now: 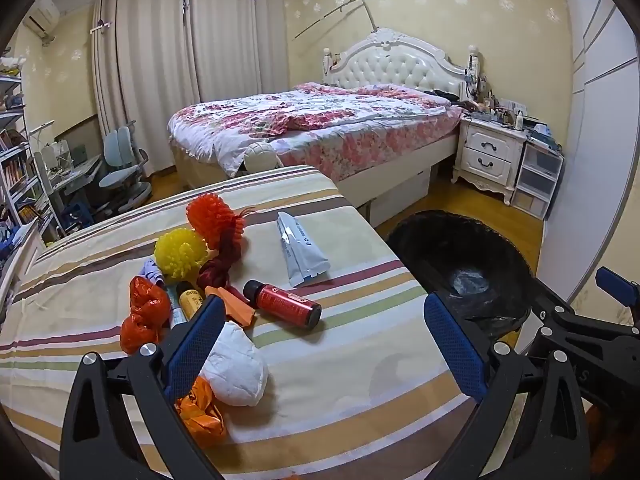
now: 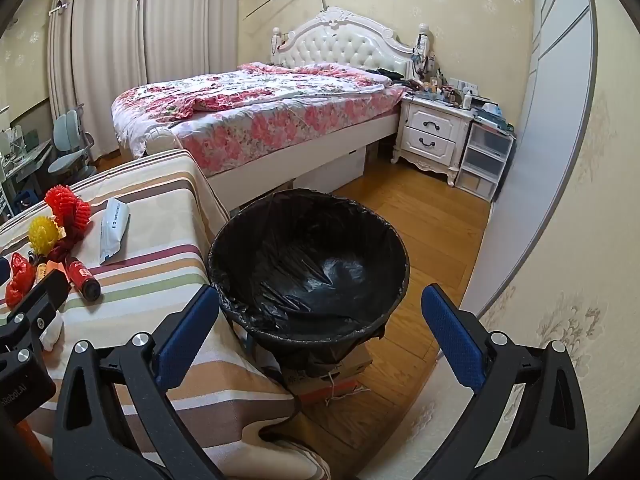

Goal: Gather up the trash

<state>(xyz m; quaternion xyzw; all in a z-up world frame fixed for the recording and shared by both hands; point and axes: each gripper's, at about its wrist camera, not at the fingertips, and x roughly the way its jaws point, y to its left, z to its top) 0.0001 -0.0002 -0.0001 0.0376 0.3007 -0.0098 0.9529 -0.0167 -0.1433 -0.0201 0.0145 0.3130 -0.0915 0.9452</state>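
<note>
Trash lies on a striped cloth table (image 1: 340, 360): a white crumpled wad (image 1: 236, 368), orange plastic scraps (image 1: 200, 412), a red bottle (image 1: 286, 304), a grey-white pouch (image 1: 300, 250), a red bag (image 1: 146, 316), a yellow spiky ball (image 1: 180, 254) and an orange-red one (image 1: 214, 216). My left gripper (image 1: 324, 344) is open and empty, its left finger beside the white wad. My right gripper (image 2: 320, 336) is open and empty, just in front of the black-lined bin (image 2: 308, 256). The bin also shows in the left wrist view (image 1: 460, 268).
The bin stands on a cardboard box (image 2: 332, 376) on the wood floor, right of the table. A bed (image 2: 256, 116), a white nightstand (image 2: 432, 136) and plastic drawers (image 2: 486, 160) are behind. A wardrobe wall (image 2: 560, 200) is at the right.
</note>
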